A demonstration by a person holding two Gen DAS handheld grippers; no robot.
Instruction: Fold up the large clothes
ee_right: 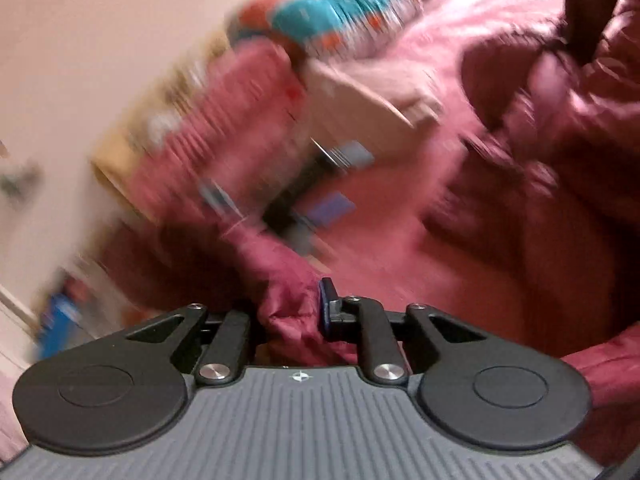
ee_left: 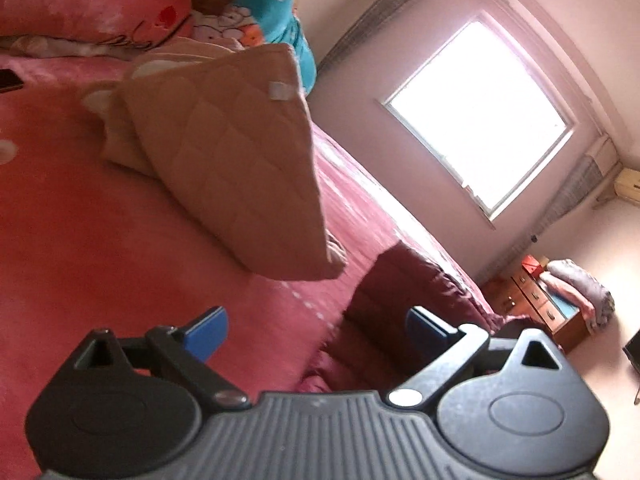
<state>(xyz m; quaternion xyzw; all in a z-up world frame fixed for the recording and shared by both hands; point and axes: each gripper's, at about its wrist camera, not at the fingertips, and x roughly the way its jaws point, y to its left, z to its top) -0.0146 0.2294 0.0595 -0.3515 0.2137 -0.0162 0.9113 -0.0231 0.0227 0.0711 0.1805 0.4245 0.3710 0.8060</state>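
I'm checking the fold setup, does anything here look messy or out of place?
The maroon jacket lies bunched and unfolded on the pink bed; the right gripper pinches one bunched part, the left gripper is open. The right view is too blurred to judge more.

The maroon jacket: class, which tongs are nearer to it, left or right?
Right. The right tongs are shut on the maroon jacket; the left tongs are open, holding nothing, above the bed beside it.
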